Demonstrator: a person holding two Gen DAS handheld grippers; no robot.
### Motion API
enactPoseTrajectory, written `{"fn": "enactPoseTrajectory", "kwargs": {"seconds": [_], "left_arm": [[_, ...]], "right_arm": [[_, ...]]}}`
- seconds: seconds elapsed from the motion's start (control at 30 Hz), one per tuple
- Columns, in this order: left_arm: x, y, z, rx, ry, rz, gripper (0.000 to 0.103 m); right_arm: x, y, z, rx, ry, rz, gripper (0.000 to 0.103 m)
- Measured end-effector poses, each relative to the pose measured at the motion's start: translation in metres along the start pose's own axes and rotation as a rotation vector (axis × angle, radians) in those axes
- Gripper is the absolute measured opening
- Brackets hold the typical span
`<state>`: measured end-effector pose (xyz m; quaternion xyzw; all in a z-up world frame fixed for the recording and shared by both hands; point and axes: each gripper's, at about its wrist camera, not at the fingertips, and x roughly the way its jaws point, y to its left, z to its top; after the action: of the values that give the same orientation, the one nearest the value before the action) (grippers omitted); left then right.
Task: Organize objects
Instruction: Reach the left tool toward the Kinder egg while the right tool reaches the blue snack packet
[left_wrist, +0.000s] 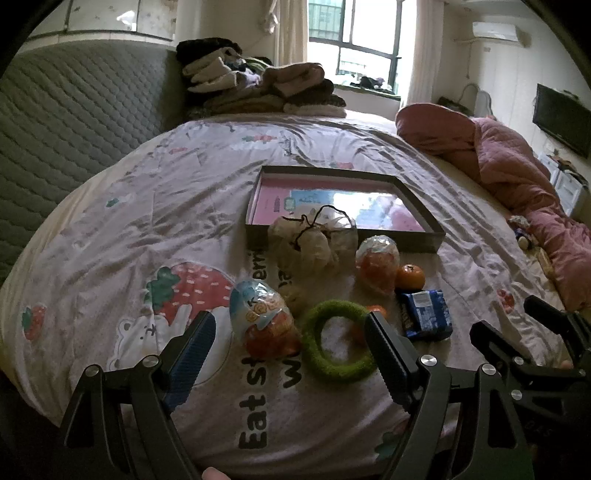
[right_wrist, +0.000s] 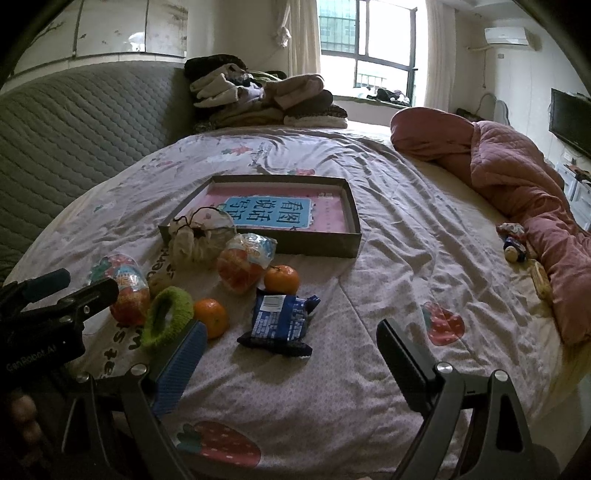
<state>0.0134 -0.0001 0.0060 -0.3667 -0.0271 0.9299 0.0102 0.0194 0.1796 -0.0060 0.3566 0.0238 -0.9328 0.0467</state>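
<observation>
Bedroom light comes in from the window behind the big bed, and we look down at its strawberry sheet. On the sheet sits a flat gray box with a pink book inside. Just in front of the box we see a little net bag with a string, touching the box's near wall. Next to it lies a wrapped toy egg, and another wrapped egg lies closer to us. A fuzzy green ring leans by one orange. A second orange sits beside a blue snack pack.

We hold our left gripper wide open over the near egg and the ring, gripping nothing. Our right gripper is wide open too, and nothing is in it. A pink blanket lies bunched far off to the right, and folded clothes are stacked at the back.
</observation>
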Motion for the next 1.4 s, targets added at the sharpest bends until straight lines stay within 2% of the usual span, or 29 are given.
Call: {"fn": "enactPoseTrajectory", "kwargs": {"seconds": [0.57, 0.97, 1.4], "left_arm": [[0.005, 0.004, -0.005, -0.006, 0.018, -0.008, 0.083], [0.025, 0.014, -0.016, -0.047, 0.106, -0.045, 0.083], [0.046, 0.031, -0.014, -0.12, 0.147, -0.04, 0.083]], "right_arm": [[0.001, -0.002, -0.003, 0.005, 0.008, 0.005, 0.093], [0.01, -0.006, -0.008, 0.028, 0.045, 0.029, 0.093], [0.03, -0.014, -0.012, 0.076, 0.085, 0.047, 0.093]]}}
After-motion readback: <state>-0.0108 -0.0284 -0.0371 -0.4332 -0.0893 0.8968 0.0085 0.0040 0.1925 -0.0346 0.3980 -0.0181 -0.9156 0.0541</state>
